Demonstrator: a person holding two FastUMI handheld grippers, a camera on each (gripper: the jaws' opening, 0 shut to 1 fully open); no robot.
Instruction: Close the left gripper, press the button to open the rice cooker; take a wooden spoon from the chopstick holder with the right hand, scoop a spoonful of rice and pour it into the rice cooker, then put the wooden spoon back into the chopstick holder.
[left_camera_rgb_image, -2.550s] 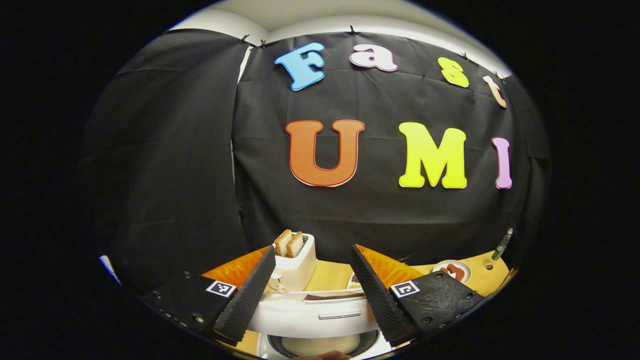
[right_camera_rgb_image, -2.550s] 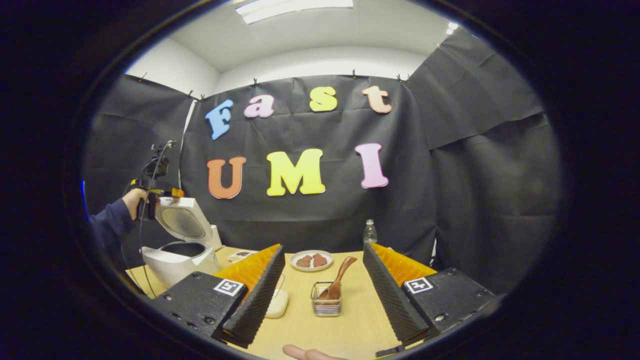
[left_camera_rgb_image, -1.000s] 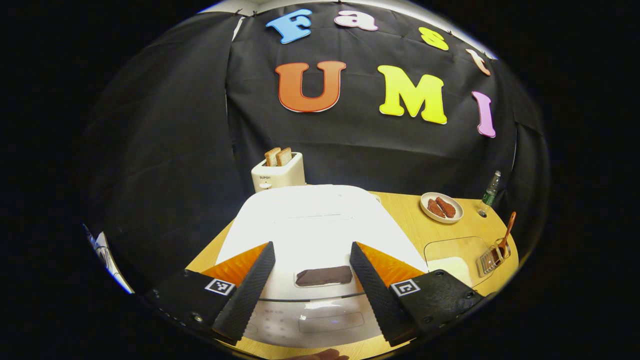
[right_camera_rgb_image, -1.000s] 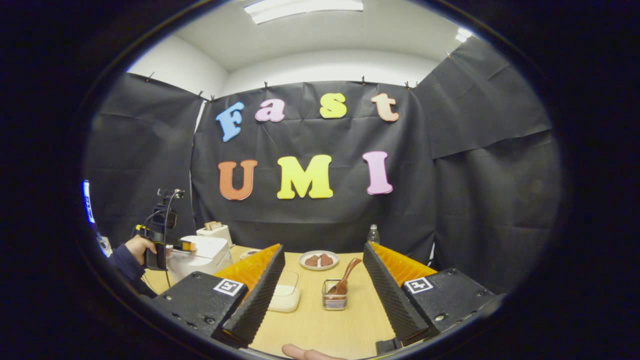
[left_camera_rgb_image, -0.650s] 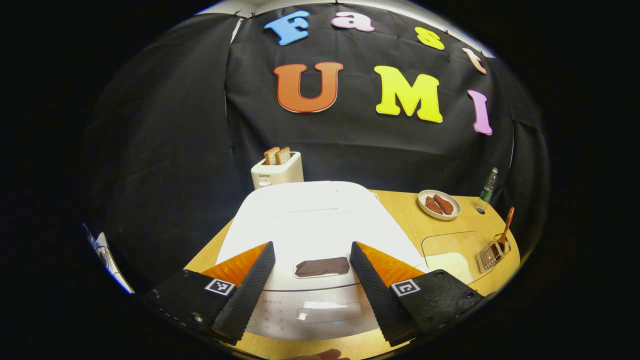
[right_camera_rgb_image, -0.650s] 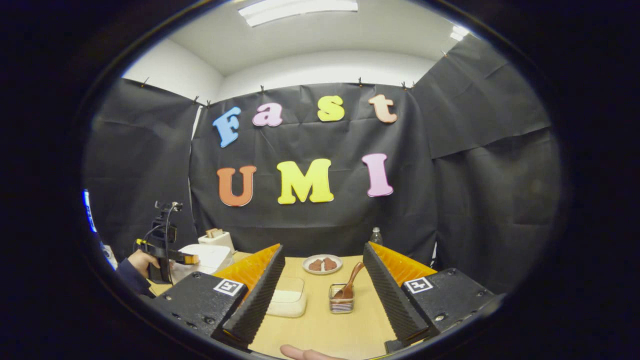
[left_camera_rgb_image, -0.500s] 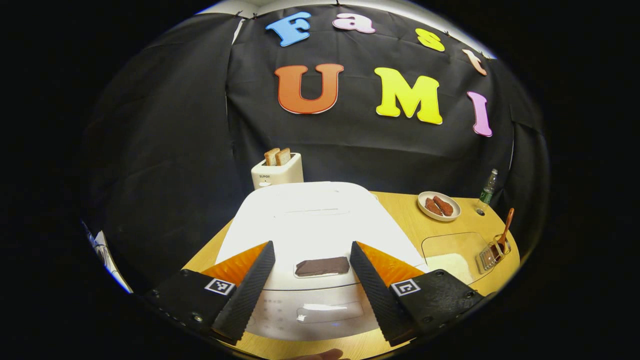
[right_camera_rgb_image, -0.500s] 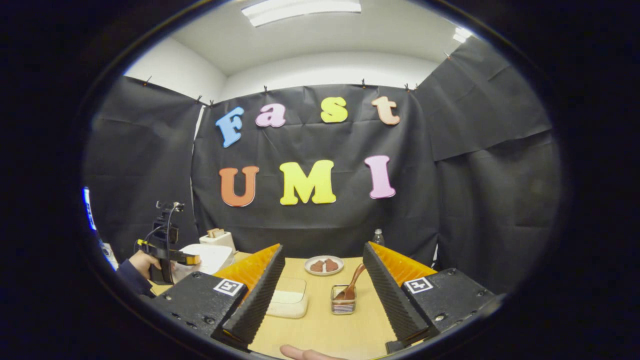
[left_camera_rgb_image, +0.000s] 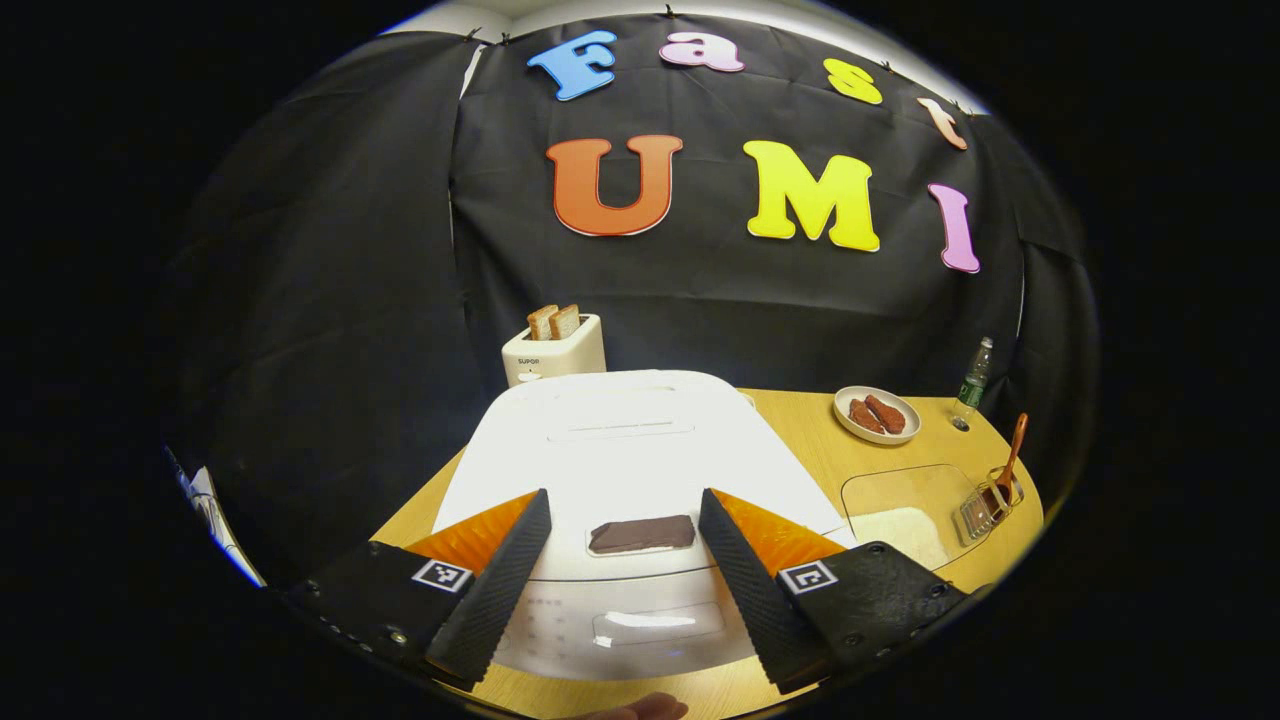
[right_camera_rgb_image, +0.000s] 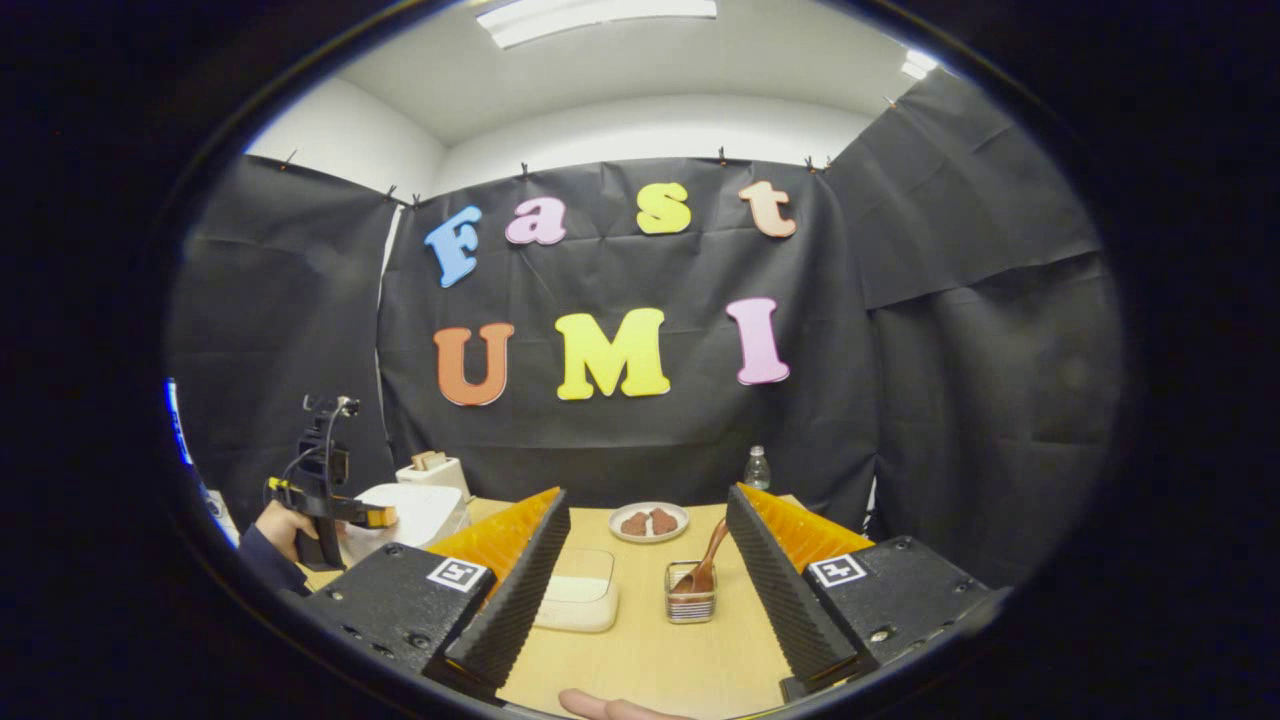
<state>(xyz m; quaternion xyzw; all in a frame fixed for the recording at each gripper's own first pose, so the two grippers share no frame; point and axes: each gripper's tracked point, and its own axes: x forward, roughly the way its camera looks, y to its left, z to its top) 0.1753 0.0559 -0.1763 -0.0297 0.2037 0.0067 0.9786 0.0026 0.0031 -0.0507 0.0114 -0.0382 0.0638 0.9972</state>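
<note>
rice cooker (left_camera_rgb_image: 620, 450): one, white, lid down, on the left part of the tabletop (left_camera_rgb_image: 800, 440); dark button (left_camera_rgb_image: 641, 534) on the front edge of its lid, seen between the two fingers of the left gripper (left_camera_rgb_image: 620, 560).

left gripper: one, released, jaws wide apart, empty, poised just in front of and above the button. judged step: the very first, closing the jaws ahead of the press; the lid is not yet open.

next move calls for: bringing the two fingers together, then lowering the joined tips squarely onto the button, with enough push to trip the latch and room left for the lid to swing up.

right gripper (right_camera_rgb_image: 650, 590): one, released, empty, held over the near tabletop facing the holder.

chopstick holder (right_camera_rgb_image: 690, 604): one, small wire basket, mid-tabletop.

wooden spoon (right_camera_rgb_image: 704, 567): one, standing in the holder, handle leaning up to the right.

rice container (right_camera_rgb_image: 578, 603): one, clear, shallow, white rice inside, just left of the holder.

other items, counted: toaster (left_camera_rgb_image: 554, 355), one, with two slices of bread, behind the cooker; plate (left_camera_rgb_image: 876, 414), one, carrying two brown pieces; bottle (left_camera_rgb_image: 972, 372), one, at the far edge.

hand (right_camera_rgb_image: 283, 523): one, with dark sleeve, holding the left gripper beside the cooker, as seen from the right gripper view.
</note>
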